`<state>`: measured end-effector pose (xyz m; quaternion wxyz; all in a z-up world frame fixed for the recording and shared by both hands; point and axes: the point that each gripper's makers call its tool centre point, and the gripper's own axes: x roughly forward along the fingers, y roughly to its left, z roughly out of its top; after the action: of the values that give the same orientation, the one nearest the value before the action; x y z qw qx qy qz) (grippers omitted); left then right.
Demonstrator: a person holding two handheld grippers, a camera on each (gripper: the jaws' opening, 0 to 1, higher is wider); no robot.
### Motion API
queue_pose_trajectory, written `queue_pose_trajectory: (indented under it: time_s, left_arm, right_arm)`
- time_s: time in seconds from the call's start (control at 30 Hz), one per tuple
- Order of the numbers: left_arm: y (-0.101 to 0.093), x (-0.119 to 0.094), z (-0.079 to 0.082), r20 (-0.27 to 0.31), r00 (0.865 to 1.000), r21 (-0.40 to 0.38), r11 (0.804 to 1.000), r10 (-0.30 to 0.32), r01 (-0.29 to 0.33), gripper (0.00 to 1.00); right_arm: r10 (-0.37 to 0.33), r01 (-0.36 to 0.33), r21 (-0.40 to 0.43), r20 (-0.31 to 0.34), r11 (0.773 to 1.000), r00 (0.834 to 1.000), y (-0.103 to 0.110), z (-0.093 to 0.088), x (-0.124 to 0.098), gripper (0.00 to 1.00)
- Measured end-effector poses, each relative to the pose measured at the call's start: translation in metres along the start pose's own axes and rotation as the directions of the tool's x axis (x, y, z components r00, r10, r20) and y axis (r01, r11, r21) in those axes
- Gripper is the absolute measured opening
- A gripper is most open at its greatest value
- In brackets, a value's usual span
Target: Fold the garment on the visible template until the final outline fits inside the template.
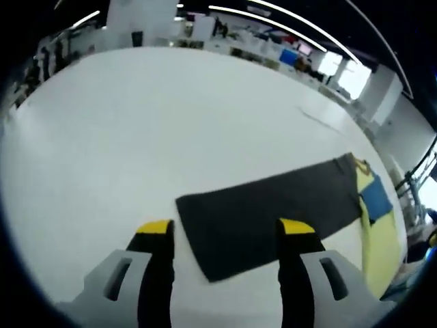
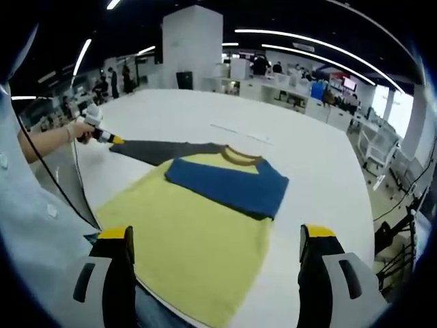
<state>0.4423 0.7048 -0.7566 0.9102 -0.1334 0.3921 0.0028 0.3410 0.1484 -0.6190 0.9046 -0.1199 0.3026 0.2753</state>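
A yellow T-shirt (image 2: 198,239) lies flat on the white table (image 2: 321,164), its collar (image 2: 239,156) pointing away from me. Its blue sleeve (image 2: 229,184) is folded across the chest. The dark grey sleeve (image 1: 273,205) stretches straight out to the side. My left gripper (image 1: 225,232) is open, its yellow-tipped jaws standing on either side of that sleeve's cuff end, just above it. In the right gripper view the left gripper (image 2: 102,134) sits at the grey sleeve's (image 2: 157,150) tip, held by a hand. My right gripper (image 2: 217,236) is open above the shirt's hem, holding nothing.
The table (image 1: 136,123) is wide and white, and its near edge runs under the shirt's hem. A person's light blue sleeve (image 2: 27,225) fills the left side. Beyond the table stand a white pillar (image 2: 191,48), desks and chairs (image 2: 375,147).
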Motion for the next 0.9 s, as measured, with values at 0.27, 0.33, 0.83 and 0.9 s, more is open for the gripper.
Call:
queue_pose_trajectory:
  time_s: [0.27,0.33,0.83,0.9]
  left_arm:
    - [0.008,-0.003,-0.002,0.005,0.999,-0.001,0.999,0.033,-0.033,0.42]
    - [0.009,-0.003,-0.003,0.002,0.999,0.000,0.999,0.039,-0.039,0.40]
    - [0.022,-0.003,-0.004,-0.008,0.994,0.016,0.994,0.111,-0.111,0.23]
    - [0.023,-0.003,-0.004,-0.006,0.994,0.016,0.994,0.110,-0.110,0.22]
  right_arm:
    - [0.000,0.000,0.005,0.006,1.000,1.000,0.000,0.001,-0.001,1.00]
    - [0.001,-0.001,0.006,0.002,1.000,1.000,0.000,0.000,-0.001,1.00]
    - [0.008,-0.008,0.000,0.006,1.000,1.000,0.002,0.001,0.000,1.00]
    - [0.009,-0.009,-0.001,0.008,1.000,1.000,0.002,0.002,0.000,1.00]
